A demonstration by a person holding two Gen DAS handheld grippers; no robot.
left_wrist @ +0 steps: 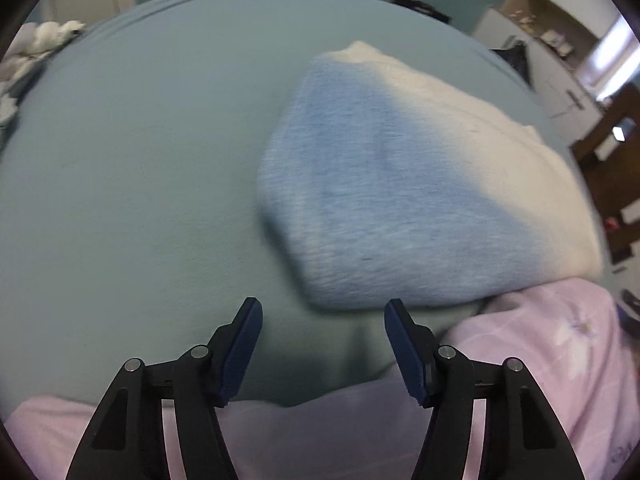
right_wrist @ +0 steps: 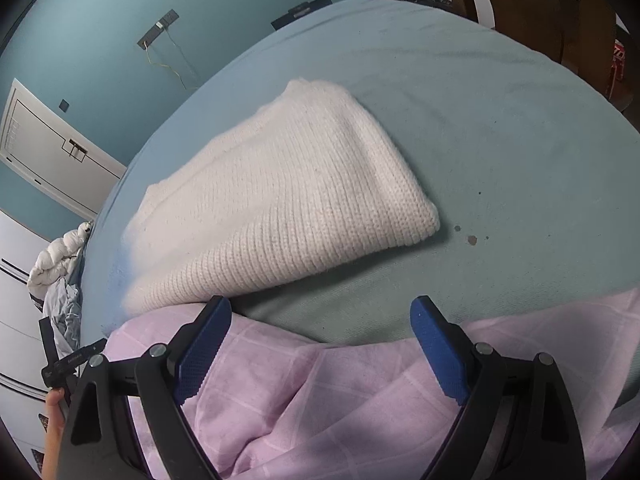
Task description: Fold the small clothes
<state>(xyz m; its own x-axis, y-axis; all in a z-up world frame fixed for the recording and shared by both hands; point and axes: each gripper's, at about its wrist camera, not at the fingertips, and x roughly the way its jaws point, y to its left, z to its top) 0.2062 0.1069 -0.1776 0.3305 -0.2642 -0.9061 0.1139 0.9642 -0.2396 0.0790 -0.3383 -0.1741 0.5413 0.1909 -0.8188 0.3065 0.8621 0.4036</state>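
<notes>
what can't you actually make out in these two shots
- Knit sweater: left wrist view is motion-blurred and half in shadow, so its stitches and near edge smear.
- Pink cloth: cut off by the bottom edge and the right gripper in the right wrist view; garment type unclear.
- Pile by the bed: too small and edge-distorted.

We see a teal bedsheet (right_wrist: 500, 128) spread wide, with a pink checked blanket (right_wrist: 320, 400) bunched along its near edge. Behind stands a blue wall (right_wrist: 100, 4) with a wall socket (right_wrist: 158, 29) trailing a thin wire. A white cabinet (left_wrist: 560, 56) stands far right, and rumpled white bedding (right_wrist: 60, 256) lies left.
</notes>
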